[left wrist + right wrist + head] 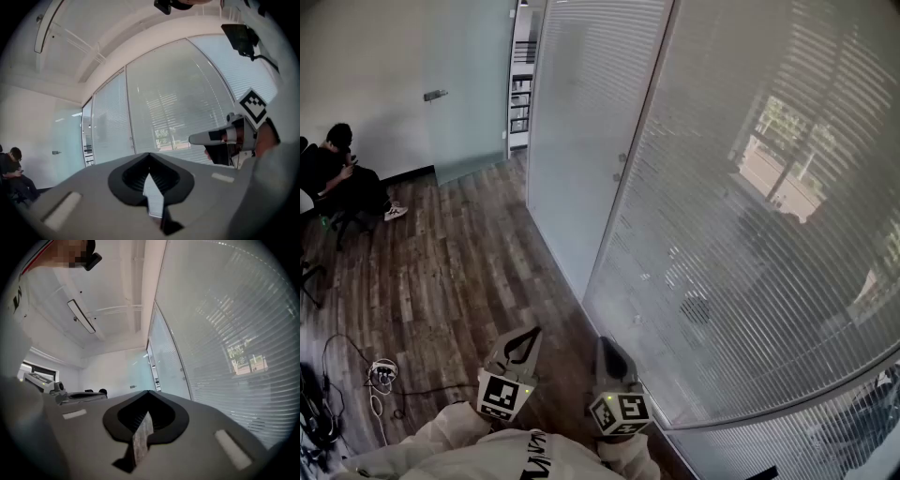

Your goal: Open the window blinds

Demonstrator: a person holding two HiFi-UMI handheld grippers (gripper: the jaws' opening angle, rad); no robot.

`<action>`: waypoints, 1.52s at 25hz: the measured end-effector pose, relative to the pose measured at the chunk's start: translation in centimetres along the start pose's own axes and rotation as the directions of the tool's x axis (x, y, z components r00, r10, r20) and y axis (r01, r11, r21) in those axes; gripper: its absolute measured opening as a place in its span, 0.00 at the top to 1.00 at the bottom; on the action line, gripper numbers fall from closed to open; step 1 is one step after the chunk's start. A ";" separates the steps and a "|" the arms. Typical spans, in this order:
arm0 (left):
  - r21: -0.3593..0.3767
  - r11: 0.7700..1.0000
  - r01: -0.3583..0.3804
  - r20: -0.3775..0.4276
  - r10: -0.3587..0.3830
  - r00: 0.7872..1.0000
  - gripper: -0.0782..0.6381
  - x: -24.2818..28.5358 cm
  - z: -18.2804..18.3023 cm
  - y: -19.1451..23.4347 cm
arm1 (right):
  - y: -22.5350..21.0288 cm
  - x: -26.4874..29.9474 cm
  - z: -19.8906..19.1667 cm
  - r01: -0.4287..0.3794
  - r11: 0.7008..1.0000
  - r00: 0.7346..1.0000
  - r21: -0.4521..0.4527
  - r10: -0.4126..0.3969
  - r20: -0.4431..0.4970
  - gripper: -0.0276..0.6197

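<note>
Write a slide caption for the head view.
Shut, empty left gripper and right gripper near the closed window blinds; a person sits across the room.

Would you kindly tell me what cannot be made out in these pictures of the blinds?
Head view: the two small fittings on the frame beside the blinds are too small to identify as controls.
Head view: the cables on the floor are cut off by the left edge.
Left gripper view: the outdoor scene shows only in slivers between slats.
Head view: what the seated person holds is too small to tell.
</note>
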State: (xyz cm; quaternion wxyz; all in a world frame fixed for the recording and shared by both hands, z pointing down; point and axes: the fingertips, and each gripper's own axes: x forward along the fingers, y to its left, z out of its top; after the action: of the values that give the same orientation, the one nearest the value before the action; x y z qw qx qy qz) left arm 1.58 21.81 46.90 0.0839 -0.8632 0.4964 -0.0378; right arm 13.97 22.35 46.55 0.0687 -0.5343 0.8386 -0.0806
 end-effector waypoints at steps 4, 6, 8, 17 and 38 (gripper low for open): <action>0.004 1.000 0.004 0.001 -0.004 1.000 0.89 0.3 0.1 -0.2 | -0.2 0.0 0.4 0.001 1.000 1.000 -0.011 -0.001 0.011 0.96; 0.005 1.000 0.006 0.000 -0.006 1.000 0.89 0.5 0.2 -0.2 | -0.3 0.1 0.5 0.002 1.000 1.000 -0.012 -0.001 0.017 0.96; 0.005 1.000 0.006 -0.002 -0.006 1.000 0.89 0.6 0.2 -0.4 | -0.4 0.1 0.5 -0.001 1.000 1.000 -0.009 0.001 0.016 0.96; 0.012 1.000 0.006 0.001 -0.006 1.000 0.89 1.1 0.5 -1.6 | -1.7 -0.9 0.8 0.008 1.000 1.000 0.012 -0.009 0.030 0.95; -0.003 1.000 -0.022 -0.043 0.022 0.999 0.89 4.5 -2.9 0.8 | -3.9 3.7 -2.5 -0.009 0.999 0.999 0.043 0.010 -0.035 0.95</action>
State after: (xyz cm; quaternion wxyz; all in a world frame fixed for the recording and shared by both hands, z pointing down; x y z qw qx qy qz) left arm 2.75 17.23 49.50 0.0722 -0.8569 0.5075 -0.0548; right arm 15.38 17.57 49.66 0.0657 -0.5272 0.8403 -0.1077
